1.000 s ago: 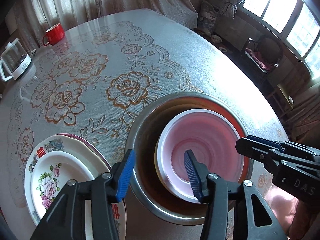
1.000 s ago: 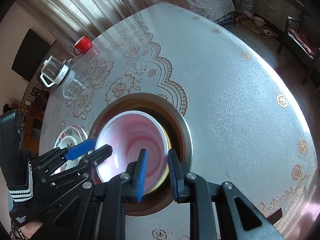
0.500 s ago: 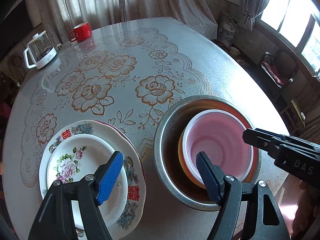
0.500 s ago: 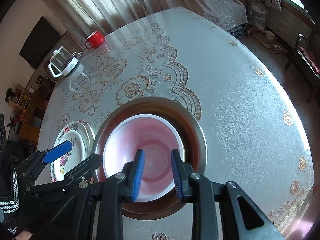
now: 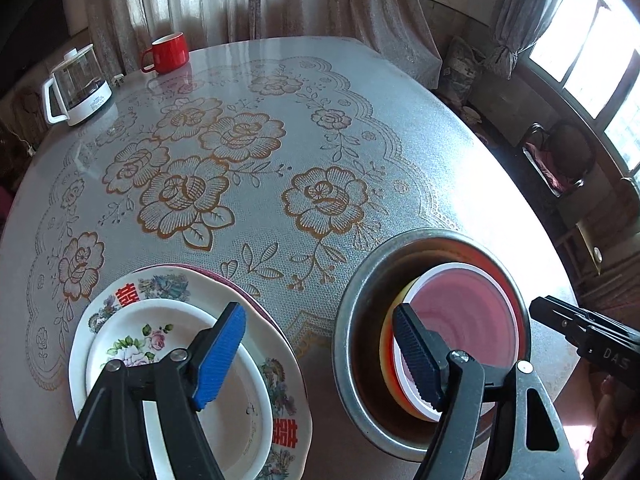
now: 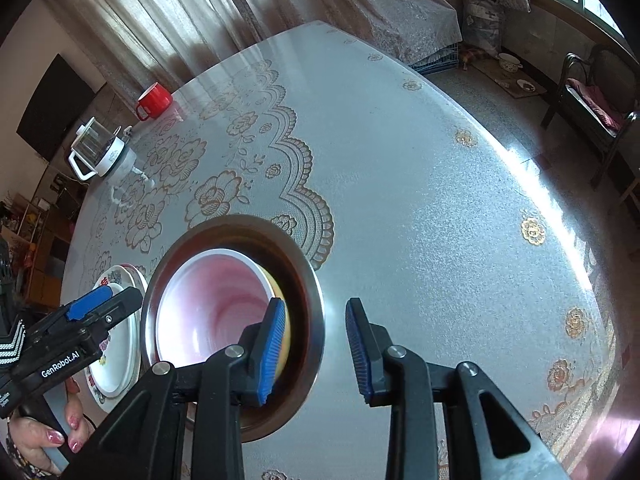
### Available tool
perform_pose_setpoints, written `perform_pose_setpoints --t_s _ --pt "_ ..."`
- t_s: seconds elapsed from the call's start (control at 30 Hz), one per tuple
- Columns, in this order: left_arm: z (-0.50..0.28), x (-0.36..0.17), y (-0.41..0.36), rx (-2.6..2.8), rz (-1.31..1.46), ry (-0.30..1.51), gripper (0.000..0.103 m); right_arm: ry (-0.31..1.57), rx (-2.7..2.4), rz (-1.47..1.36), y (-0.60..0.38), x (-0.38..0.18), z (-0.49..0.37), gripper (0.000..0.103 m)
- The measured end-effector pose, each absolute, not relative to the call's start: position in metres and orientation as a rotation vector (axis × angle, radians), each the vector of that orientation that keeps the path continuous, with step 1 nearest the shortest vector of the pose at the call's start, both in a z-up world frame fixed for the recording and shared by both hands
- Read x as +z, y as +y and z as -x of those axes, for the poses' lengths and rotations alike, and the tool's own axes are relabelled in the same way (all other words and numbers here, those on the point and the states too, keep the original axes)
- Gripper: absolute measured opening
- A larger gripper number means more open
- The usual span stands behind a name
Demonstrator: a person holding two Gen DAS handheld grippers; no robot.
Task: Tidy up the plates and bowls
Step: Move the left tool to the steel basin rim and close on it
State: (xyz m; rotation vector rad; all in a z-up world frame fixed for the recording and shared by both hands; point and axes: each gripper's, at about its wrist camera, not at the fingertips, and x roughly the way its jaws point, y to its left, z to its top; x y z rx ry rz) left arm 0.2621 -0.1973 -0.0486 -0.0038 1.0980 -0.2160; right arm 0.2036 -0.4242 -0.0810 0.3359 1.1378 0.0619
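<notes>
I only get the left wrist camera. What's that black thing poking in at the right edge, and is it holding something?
Observer: That's the right gripper. Its jaws are opening, and nothing is pressed between them.
Operator: Who holds the gripper I'm looking along?
Observer: A hand with pink-painted nails grips the handle of the left gripper.
Operator: Anything on the wall over there?
Observer: A black panel, likely a television, hangs left of the curtains.

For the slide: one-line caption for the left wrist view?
Open left gripper above stacked floral plates and a steel basin holding nested bowls.
</notes>
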Motion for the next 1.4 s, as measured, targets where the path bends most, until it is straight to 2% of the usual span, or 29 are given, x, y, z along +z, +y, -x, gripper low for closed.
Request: perform_pose_setpoints --t_s 0.77,1.1,1.4 --pt "-0.291 -0.075 -0.199 -0.273 -0.089 1.160 0.078 1.205 0.075 -0.339 -0.419 -0.106 -0.203 0.031" --pt "-0.292 -0.077 -0.198 -0.341 -0.116 1.158 0.069 1.220 0.085 -0.350 -0.413 -0.114 -0.207 0.024" --pt "-0.297 -0.082 -0.208 -0.406 -0.167 1.180 0.066 1.236 0.096 -0.369 -0.411 -0.123 -0.209 0.020"
